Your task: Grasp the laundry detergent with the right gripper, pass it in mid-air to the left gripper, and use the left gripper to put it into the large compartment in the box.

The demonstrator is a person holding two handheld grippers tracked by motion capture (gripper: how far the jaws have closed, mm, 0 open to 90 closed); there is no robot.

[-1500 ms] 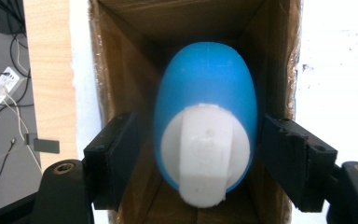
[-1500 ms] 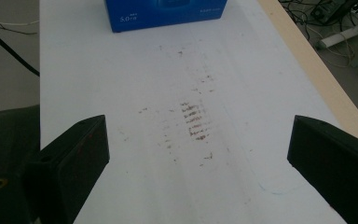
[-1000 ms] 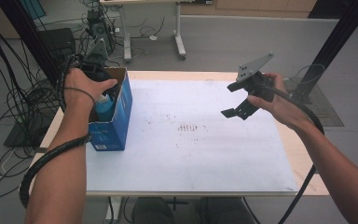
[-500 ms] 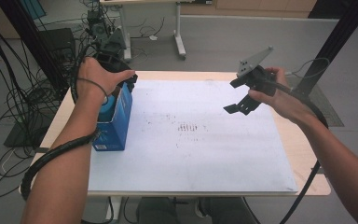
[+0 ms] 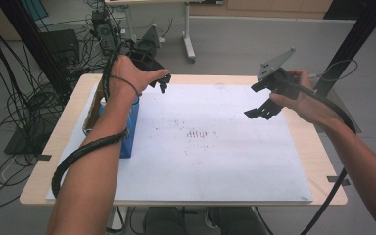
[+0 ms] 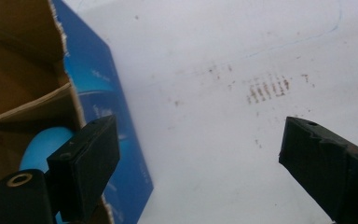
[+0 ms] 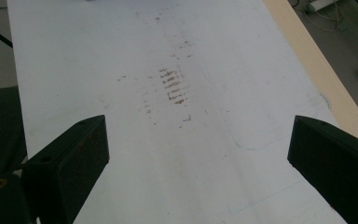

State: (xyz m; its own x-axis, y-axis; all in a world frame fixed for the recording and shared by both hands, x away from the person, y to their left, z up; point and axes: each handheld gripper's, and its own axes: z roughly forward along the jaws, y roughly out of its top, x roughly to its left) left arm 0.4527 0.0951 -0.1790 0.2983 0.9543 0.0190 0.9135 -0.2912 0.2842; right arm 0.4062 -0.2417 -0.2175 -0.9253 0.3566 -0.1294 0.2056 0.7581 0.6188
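White sheet (image 5: 215,147) covers the table; the blue carton (image 5: 129,128) stands at its left edge, flaps open, a blue object (image 6: 46,144) inside. You have the left gripper (image 5: 159,83) beside it, jaws just opened, empty; the right gripper (image 5: 264,111) is apart, empty. Carton looks light and crushable: take a side wall.

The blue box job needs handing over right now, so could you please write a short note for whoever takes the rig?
Left gripper: open and empty, its jaws have just been opening; it is above the table's far left part, beside the blue box.
Right gripper: open, empty, held above the right side of the white sheet.
Blue box: open-topped, standing at the sheet's left edge, with a light blue object inside.
Done: the object sits in the box, released.
Left: I cannot tell what else is planned; nothing else lies on the sheet except brown marks.
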